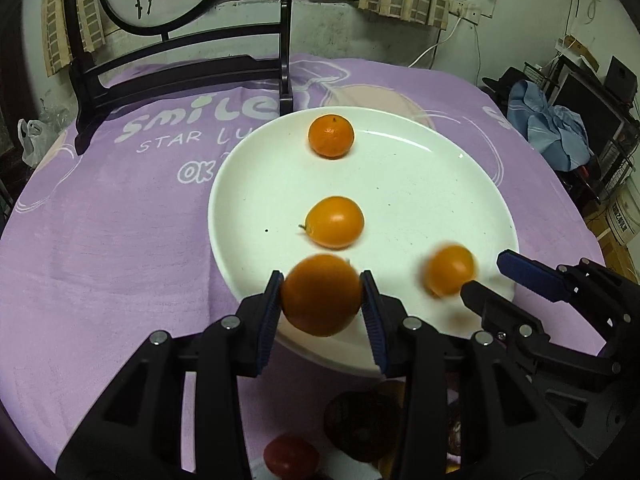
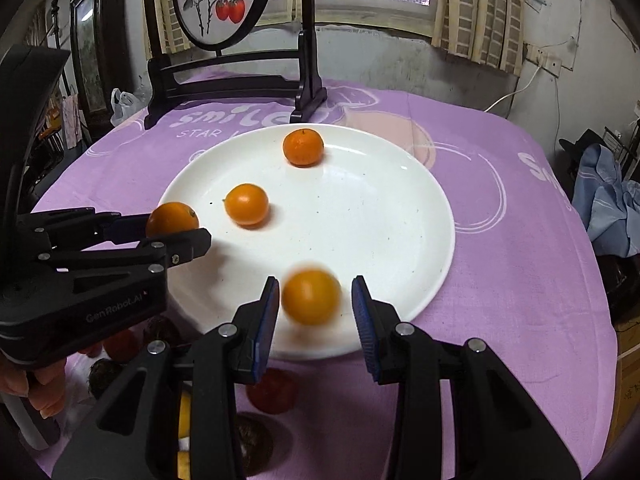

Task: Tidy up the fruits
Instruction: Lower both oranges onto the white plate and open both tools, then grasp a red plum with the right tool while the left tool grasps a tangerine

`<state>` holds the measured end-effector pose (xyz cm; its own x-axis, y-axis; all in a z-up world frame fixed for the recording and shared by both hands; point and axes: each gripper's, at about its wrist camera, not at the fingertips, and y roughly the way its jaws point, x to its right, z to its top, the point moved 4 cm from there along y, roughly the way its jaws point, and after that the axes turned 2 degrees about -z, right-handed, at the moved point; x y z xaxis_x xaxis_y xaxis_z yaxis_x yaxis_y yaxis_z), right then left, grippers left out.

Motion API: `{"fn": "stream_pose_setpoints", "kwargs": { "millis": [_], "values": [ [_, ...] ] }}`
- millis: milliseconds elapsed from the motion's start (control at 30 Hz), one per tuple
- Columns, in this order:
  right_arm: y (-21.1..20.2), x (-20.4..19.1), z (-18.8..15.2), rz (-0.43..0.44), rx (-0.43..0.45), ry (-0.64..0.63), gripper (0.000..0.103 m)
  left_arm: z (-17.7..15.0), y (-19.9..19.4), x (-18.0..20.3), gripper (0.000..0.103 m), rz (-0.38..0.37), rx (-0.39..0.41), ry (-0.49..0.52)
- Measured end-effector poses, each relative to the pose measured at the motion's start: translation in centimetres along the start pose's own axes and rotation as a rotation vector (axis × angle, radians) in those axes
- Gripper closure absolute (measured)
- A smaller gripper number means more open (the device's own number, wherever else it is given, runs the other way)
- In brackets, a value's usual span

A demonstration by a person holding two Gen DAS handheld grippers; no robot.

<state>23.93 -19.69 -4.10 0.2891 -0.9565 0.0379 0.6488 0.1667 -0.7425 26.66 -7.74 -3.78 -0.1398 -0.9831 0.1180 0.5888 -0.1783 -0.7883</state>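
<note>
Left gripper (image 1: pixel 322 294): blue-padded jaws clamped on a round orange fruit (image 1: pixel 321 295), over the near rim of the round white ceramic plate (image 1: pixel 420 168).
Right gripper (image 2: pixel 316 300): jaws spread apart; a blurred orange fruit (image 2: pixel 311 297) sits between them, touching neither pad.
Beyond both: a smooth orange fruit (image 1: pixel 335 222) mid-plate; a dimpled mandarin (image 1: pixel 331 136) at the far rim.
Beneath: purple printed tablecloth (image 1: pixel 120 240).

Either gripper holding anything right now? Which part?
Left gripper clamps an orange by its two opposite sides, over the plate rim. Right gripper is open; the blurred orange between its fingers is not gripped.
</note>
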Motion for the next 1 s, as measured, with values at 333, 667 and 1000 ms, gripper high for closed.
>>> {"fn": "stream_pose_setpoints", "kwargs": {
  "millis": [333, 667, 1000],
  "values": [
    [-3.1, 1.2, -1.6, 0.006, 0.029, 0.066, 0.041, -0.5, -4.8, -0.9, 0.022, 0.009, 0.094, -0.022],
    [-7.4, -0.1, -6.8, 0.050, -0.010, 0.034, 0.041, -5.9, -9.3, -1.8, 0.013, 0.044, 0.121, 0.009],
    [-11.6, -4.8, -12.4, 0.130, -0.047, -0.081, 0.041, -10.6, -10.8, -3.5, 0.012, 0.037, 0.103, -0.010]
  ]
}}
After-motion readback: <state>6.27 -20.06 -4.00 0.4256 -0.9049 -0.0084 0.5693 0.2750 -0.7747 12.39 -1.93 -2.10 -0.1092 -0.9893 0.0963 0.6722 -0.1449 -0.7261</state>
